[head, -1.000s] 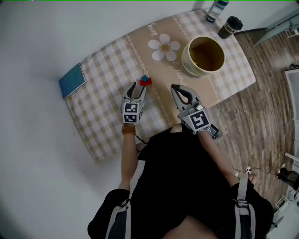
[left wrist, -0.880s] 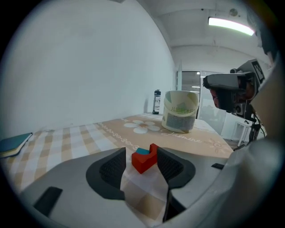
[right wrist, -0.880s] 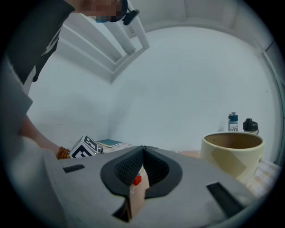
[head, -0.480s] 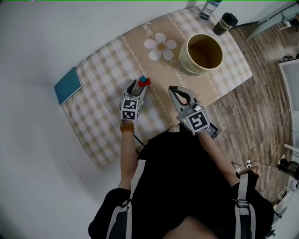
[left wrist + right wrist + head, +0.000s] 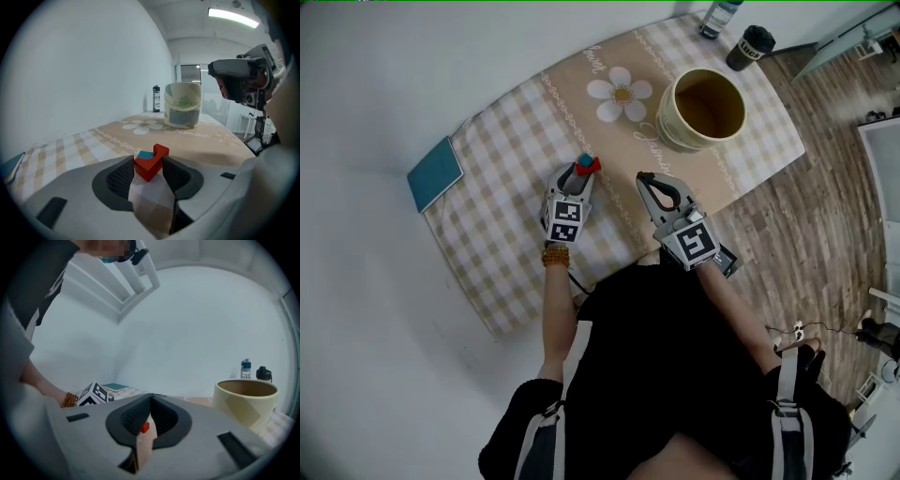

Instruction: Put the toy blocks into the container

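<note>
A small red toy block (image 5: 148,168), notched so it has a raised lip on one side, sits on the table (image 5: 502,220) with a smaller teal block (image 5: 146,155) nested on top of it. The pair lies on the checked cloth at the edge of the beige runner, well short of the container (image 5: 668,114) – a cream, bucket-shaped pot, open and empty as far as the head view shows, standing farther along the runner past a printed white daisy (image 5: 620,93).

The left gripper (image 5: 579,174) has its jaws closing around the red block; both dark ribbed pads (image 5: 121,177) meet its sides with no gap visible. The right gripper (image 5: 645,178) hovers beside it over the runner, its jaws pressed together at the tips and holding nothing.

A teal book (image 5: 435,174) lies at the table's far-left corner; a bottle (image 5: 719,17) and a black cup (image 5: 750,47) stand beyond the container.

Compared with a second ago, the left gripper has slid forward – then the blocks lay just ahead of its tips, now they sit between them. The right gripper has hardly shifted.
</note>
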### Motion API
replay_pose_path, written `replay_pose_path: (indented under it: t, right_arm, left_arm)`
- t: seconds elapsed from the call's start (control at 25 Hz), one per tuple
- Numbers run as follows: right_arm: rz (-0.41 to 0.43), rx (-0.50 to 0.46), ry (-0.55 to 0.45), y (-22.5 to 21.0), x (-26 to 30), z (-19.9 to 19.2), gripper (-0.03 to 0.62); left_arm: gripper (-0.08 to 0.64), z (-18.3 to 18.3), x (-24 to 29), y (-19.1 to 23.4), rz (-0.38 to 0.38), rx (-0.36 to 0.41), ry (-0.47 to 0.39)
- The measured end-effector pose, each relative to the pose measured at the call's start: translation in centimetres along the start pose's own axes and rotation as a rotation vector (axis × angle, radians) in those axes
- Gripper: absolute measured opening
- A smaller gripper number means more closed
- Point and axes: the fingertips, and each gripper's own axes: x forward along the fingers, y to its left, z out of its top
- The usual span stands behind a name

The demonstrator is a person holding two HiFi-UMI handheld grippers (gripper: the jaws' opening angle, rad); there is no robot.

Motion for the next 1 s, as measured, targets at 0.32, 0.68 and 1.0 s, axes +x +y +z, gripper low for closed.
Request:
replay_pose_path:
  t: [0.32,0.68,1.0]
  right_arm:
    - [0.014,0.005,0.005,-0.1,0.4,-0.2,0.003]
    - [0.025,0.001,0.013,0.2,0.5,-0.5,0.003]
    - [0.024,0.007,0.012,0.3,0.0,-0.3,0.003]
  left_arm:
    - [0.174,-1.2,-1.4,-1.1,-0.044,-0.047,0.054]
    - [0.229,-1.8,-1.8,-1.8,-0.041,-0.023,0.062]
    - [0.200,-2.3,-1.0,-2.4,-0.053,0.055,0.115]
